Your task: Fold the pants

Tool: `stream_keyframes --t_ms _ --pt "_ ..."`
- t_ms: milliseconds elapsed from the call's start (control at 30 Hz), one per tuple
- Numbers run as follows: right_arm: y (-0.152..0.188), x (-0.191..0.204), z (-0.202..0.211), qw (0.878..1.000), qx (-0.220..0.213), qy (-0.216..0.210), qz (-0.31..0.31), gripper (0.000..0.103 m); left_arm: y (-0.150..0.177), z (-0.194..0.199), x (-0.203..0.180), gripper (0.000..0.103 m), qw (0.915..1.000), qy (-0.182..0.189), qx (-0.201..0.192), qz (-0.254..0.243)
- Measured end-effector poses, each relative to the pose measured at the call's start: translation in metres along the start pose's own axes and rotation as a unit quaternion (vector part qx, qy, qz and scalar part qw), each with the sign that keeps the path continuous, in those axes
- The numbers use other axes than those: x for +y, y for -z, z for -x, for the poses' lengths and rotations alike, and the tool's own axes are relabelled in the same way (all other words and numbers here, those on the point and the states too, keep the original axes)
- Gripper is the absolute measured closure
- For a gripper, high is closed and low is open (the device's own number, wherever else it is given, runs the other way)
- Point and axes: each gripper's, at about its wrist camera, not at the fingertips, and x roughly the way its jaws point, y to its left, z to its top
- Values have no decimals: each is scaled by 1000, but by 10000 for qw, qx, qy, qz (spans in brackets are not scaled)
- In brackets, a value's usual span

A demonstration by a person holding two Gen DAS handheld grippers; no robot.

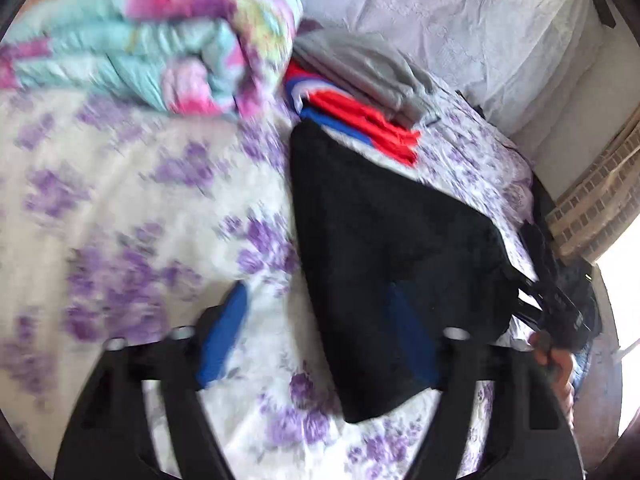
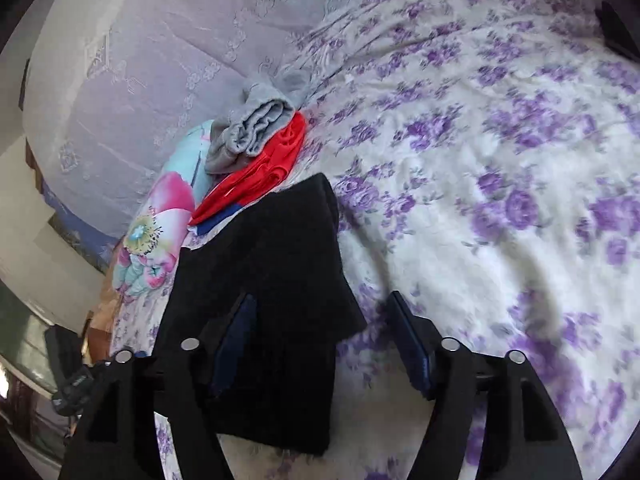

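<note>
Checking status: you have both grippers clear of the cloth, apparently just after a fold.
Task item: the black fabric pants (image 1: 384,248) lie folded into a compact shape on the white bed sheet with purple flowers (image 1: 132,208), just beside a stack of folded grey and red garments (image 1: 360,92).
Left gripper (image 1: 320,340): jaws spread wide, gripping nothing; one blue pad sits over the pants, not pressing.
Right gripper (image 2: 324,344): jaws spread, empty; pants edge lies between them, untouched.
Step in hand: release after folding, judged from the tidy shape.
Next move: you either pinch an end for a final fold or transfer the pants to the stack.
</note>
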Motion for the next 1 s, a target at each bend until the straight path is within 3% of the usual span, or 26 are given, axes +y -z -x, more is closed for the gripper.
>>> stream_keyframes --t_ms 67,133,267,433,567,733,1000 --pt "6 27 26 9985 -255 313 365 15 5 28 -18 5 9983 -227 -534 -74" --pt "24 58 48 9952 -519 230 795 5 13 43 -42 5 9968 -346 -619 -357" --pt "71 98 67 9836 -824 525 1515 4 57 65 -76 5 9906 -609 -820 -908" --pt "124 112 60 9762 -451 911 1916 4 107 67 -86 5 9863 -929 -795 -1104" --pt "152 117 62 9668 -406 1266 2182 4 121 64 -91 5 9821 -1067 -802 -1327" --pt "158 118 70 9622 -660 1383 2253 4 132 68 -94 5 9822 -962 -850 -1374" --pt "157 114 68 9641 -590 1409 2172 4 139 64 -97 5 9807 -1004 -774 -1488"
